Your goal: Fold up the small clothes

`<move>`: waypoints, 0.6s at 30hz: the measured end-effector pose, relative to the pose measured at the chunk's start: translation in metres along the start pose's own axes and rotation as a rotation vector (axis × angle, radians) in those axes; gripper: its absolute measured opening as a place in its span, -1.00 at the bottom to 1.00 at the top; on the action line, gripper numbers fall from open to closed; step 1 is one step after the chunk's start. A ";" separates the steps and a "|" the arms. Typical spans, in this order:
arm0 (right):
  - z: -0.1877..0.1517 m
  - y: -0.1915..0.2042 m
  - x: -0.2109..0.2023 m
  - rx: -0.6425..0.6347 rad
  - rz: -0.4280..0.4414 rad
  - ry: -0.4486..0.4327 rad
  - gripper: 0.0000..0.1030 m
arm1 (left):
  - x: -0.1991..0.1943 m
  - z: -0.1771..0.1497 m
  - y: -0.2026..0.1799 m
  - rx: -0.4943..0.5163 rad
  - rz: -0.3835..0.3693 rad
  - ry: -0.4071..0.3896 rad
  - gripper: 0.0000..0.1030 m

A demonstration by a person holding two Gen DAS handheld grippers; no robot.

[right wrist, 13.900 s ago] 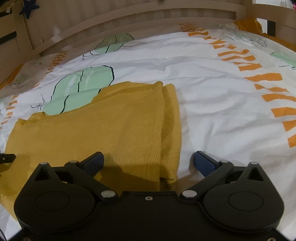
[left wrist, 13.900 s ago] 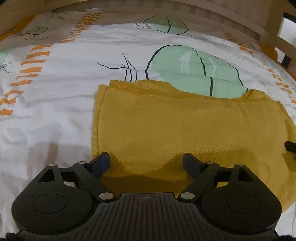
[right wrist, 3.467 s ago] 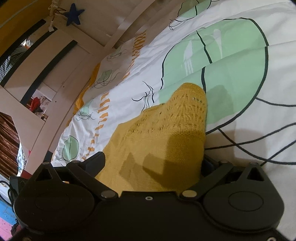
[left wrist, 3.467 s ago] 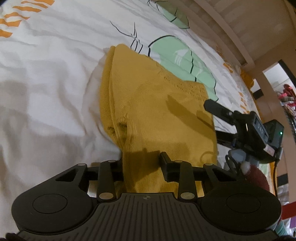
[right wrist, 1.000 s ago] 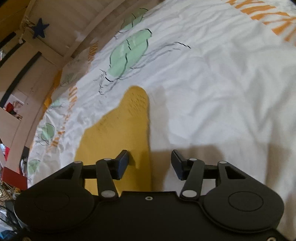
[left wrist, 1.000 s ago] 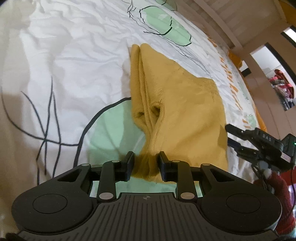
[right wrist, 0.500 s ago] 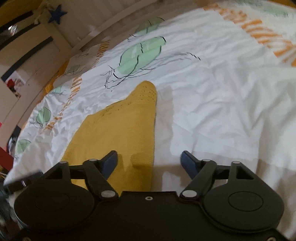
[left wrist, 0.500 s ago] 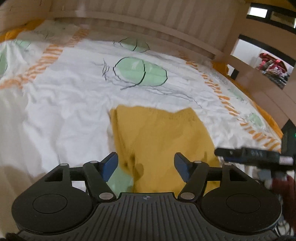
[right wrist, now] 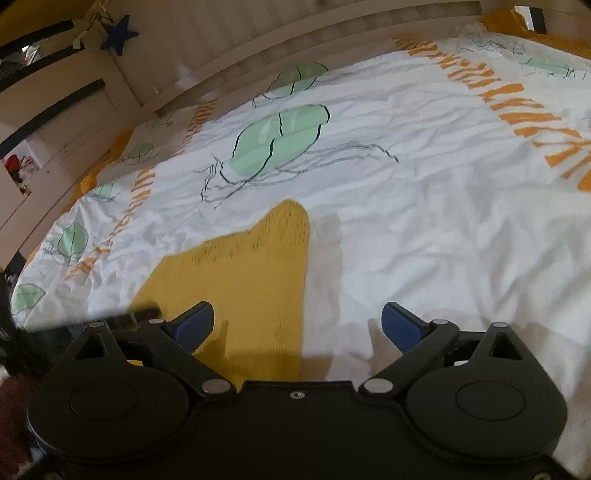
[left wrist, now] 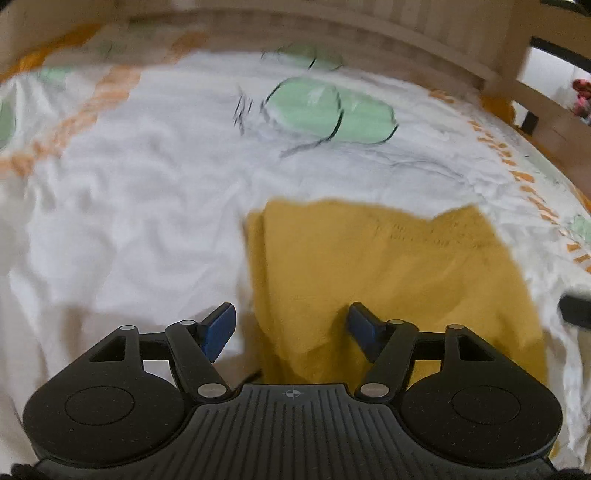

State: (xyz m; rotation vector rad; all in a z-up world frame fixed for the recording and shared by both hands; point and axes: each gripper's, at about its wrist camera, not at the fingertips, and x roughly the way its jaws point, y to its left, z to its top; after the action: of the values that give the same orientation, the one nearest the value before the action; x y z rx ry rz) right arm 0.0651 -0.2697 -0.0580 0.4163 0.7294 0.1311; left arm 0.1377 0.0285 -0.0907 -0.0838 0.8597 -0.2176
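A mustard-yellow knit garment (left wrist: pixel 388 266) lies folded flat on the white printed bed cover; it also shows in the right wrist view (right wrist: pixel 243 277). My left gripper (left wrist: pixel 291 325) is open and empty, hovering over the garment's near left edge. My right gripper (right wrist: pixel 297 325) is open and empty, above the garment's near right edge, one finger over the cloth and one over the bare sheet. The tip of the right gripper (left wrist: pixel 576 312) shows at the right edge of the left wrist view.
The bed cover (right wrist: pixel 424 206) is white with green leaf prints and orange stripes. A wooden slatted bed rail (left wrist: pixel 369 22) runs along the far side. A wooden frame with a blue star (right wrist: pixel 118 33) stands at the far left.
Both grippers let go of the folded garment and opened wide. They pulled back and rose, and the garment now lies flat on the bed.
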 end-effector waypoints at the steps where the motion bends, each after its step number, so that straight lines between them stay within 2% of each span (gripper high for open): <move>1: 0.004 0.001 0.002 -0.001 -0.002 -0.005 0.92 | -0.001 -0.004 0.006 -0.026 -0.017 -0.005 0.32; 3: 0.011 0.004 0.009 -0.008 -0.008 -0.012 0.92 | -0.004 -0.009 0.013 -0.057 -0.034 -0.013 0.33; 7: 0.024 0.010 0.033 -0.011 -0.027 -0.009 0.92 | -0.007 -0.009 0.013 -0.056 -0.029 -0.015 0.36; 11: 0.028 0.011 0.066 -0.092 -0.157 0.041 0.92 | -0.004 -0.009 0.012 -0.065 -0.028 -0.016 0.41; 13: 0.025 0.005 0.084 -0.124 -0.211 0.079 0.99 | -0.002 -0.007 0.010 -0.063 -0.027 -0.015 0.43; 18: 0.019 -0.001 0.084 -0.111 -0.201 0.055 0.99 | 0.001 -0.005 0.009 -0.061 -0.022 -0.013 0.46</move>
State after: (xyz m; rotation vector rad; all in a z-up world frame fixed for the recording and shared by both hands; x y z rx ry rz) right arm 0.1400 -0.2552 -0.0980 0.2326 0.8096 -0.0063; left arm 0.1358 0.0371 -0.0960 -0.1511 0.8532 -0.2114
